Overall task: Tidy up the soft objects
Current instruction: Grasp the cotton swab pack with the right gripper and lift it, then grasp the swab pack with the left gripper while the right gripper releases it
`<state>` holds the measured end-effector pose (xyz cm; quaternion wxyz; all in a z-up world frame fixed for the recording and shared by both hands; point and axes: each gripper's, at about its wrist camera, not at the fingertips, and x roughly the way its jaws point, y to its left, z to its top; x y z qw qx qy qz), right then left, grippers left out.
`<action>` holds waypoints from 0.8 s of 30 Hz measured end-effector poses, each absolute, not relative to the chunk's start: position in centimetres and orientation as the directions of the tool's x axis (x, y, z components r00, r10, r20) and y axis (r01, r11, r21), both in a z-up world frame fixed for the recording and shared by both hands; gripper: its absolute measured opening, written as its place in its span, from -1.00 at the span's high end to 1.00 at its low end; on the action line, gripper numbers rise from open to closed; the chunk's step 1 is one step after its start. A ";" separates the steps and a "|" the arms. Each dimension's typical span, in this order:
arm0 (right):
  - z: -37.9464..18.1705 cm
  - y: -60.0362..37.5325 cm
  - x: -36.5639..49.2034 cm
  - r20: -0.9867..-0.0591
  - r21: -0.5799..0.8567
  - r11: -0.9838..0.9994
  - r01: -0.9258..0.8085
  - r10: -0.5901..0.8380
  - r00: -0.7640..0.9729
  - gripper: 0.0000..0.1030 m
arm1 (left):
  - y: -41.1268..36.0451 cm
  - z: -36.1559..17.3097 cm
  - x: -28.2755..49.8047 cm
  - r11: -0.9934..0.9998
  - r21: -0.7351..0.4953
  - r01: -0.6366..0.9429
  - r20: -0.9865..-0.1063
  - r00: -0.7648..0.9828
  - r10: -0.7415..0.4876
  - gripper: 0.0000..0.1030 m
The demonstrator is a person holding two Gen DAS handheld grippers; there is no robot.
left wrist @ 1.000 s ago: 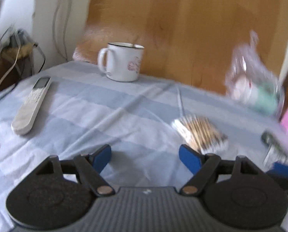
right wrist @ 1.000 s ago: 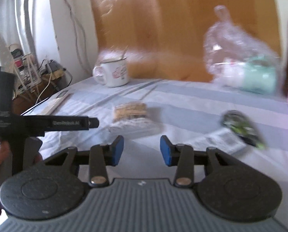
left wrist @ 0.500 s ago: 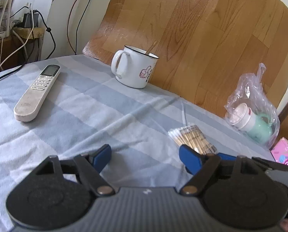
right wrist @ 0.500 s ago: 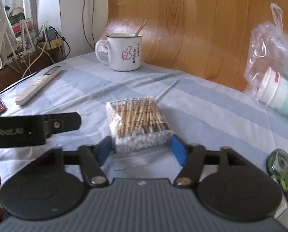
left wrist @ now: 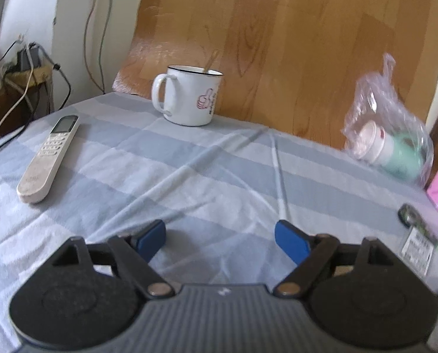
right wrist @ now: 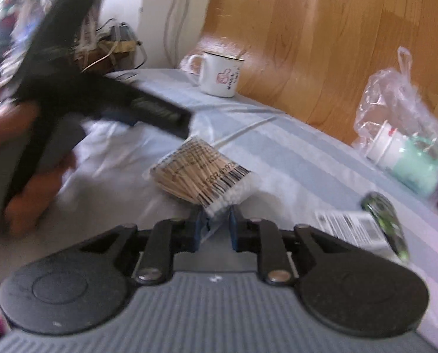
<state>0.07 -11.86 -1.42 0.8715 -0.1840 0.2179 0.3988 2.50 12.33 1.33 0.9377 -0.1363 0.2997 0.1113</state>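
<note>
My right claw (right wrist: pixel 216 225) has just been closing and now pinches the near end of the pack of cotton swabs (right wrist: pixel 199 175), its blue pads pressing the clear wrapper; the pack tilts up off the striped cloth (right wrist: pixel 292 158) on the counter, barcode side showing; my left claw (left wrist: pixel 220 236) stands wide with only cloth between its pads; a white mug (left wrist: pixel 189 98) sits far back, a remote (left wrist: pixel 49 158) lies to the left

Soft daylight, glare on the wooden panel (left wrist: pixel 292 44), fisheye bending at the dark corners, right wrist view motion-blurred, left gripper (right wrist: pixel 71 94) smeared.
</note>
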 end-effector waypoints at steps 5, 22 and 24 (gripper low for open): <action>-2.1 -15.3 -3.8 -0.505 -0.208 0.623 -0.754 0.592 0.628 0.57 | 10.9 1.3 2.9 0.959 -0.103 -0.265 -0.612 0.777 0.149 -0.62; -3.5 -28.9 -6.2 -0.479 0.027 0.862 -0.506 0.456 0.750 0.20 | 2.5 2.1 0.6 0.998 -0.064 0.021 -0.653 0.756 -0.058 -0.32; -3.5 -29.0 -6.3 -0.476 0.052 0.858 -0.510 0.470 0.743 0.20 | -0.3 2.6 0.0 0.984 -0.102 0.149 -0.655 0.734 -0.179 -0.29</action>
